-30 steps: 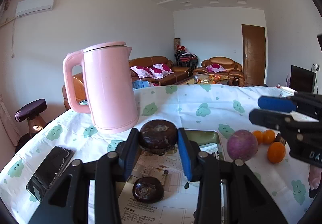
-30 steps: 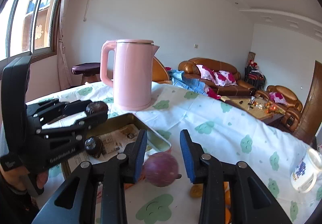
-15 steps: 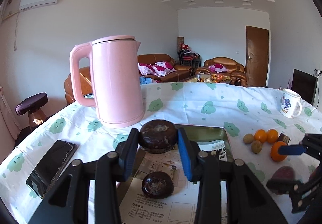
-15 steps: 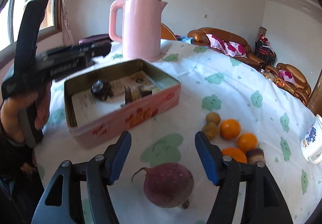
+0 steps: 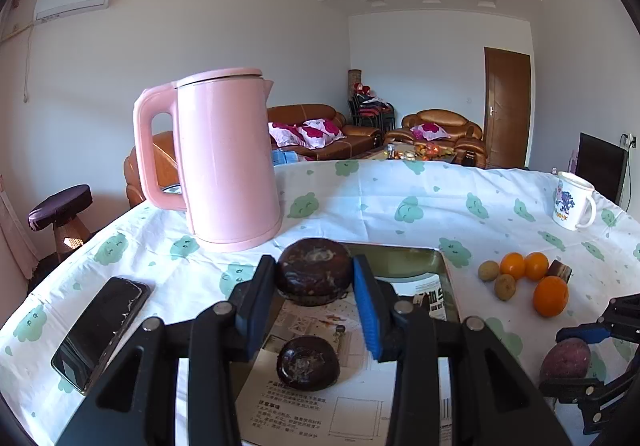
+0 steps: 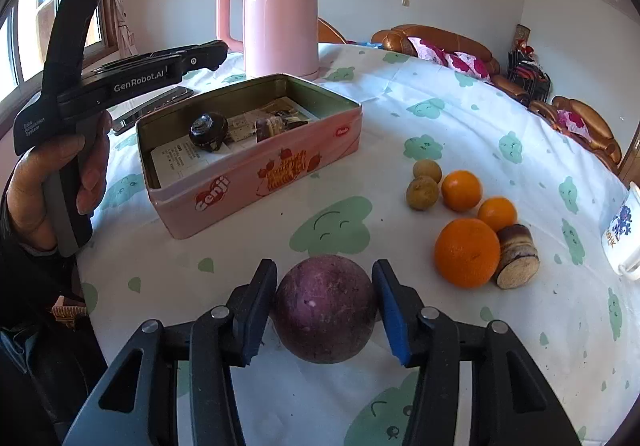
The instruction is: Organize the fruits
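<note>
Fruits lie on the table [image 6: 460,117]: three oranges, two small brownish fruits, one cut dark piece, and a purple round fruit [image 6: 325,309] near the front edge. The right gripper [image 6: 325,306] has just been closing, jaws narrow around that fruit's widest part; whether the pads press yet I cannot tell. It looks firm, smooth and fairly heavy, so it may roll. The left gripper [image 5: 315,284] clamps a dark round fruit [image 5: 315,270] above the pink tin [image 6: 256,181], where another lies. One pink kettle [image 6: 280,17] stands behind.
</note>
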The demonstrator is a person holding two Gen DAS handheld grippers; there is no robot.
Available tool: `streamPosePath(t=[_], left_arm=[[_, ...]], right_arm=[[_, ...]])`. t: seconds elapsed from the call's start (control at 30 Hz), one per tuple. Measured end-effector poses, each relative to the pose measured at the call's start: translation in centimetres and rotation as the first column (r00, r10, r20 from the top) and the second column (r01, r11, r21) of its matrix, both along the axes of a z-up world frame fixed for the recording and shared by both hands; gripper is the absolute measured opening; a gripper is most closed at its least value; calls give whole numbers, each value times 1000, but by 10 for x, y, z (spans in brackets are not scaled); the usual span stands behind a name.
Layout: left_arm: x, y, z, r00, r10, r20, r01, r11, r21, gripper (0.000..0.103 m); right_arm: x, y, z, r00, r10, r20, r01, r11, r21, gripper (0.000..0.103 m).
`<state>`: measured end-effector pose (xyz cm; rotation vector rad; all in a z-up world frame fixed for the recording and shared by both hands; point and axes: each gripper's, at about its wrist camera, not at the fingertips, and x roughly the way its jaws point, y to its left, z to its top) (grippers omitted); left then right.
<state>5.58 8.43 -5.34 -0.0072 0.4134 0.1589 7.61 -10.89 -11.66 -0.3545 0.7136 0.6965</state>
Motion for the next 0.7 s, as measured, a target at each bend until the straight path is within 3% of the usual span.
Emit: streamPosePath(t=[0.3,0.33,0.37,0.4,0.53,0.63,0.7], left_arm=[[9,35,10,999,26,-20,-26,1000,-11,40],[12,39,10,999,19,-32,-20,1000,-18,40],[15,40,10,999,11,-46,-12,1000,-18,40],[18,41,9,998,3,-60,-4,1000,-13,40],[26,40,1,995,-12,-102,11,1000,-11,41],[24,43,-4,994,-14,-109,12,1000,-23,41],[22,44,-7,994,-14,-109,12,1000,-21,41]], right_arm=[[12,24,34,997,12,72,-16,999,52,43],[13,30,40,997,20,80,-25,998,62,34],[14,35,44,995,33,89,-39,996,75,7],[14,41,50,994,43,101,-52,995,88,5],[17,69,61,988,84,126,-95,992,81,5],[21,64,61,989,45,142,-60,993,99,8],[25,53,53,988,0,153,-8,999,49,34]])
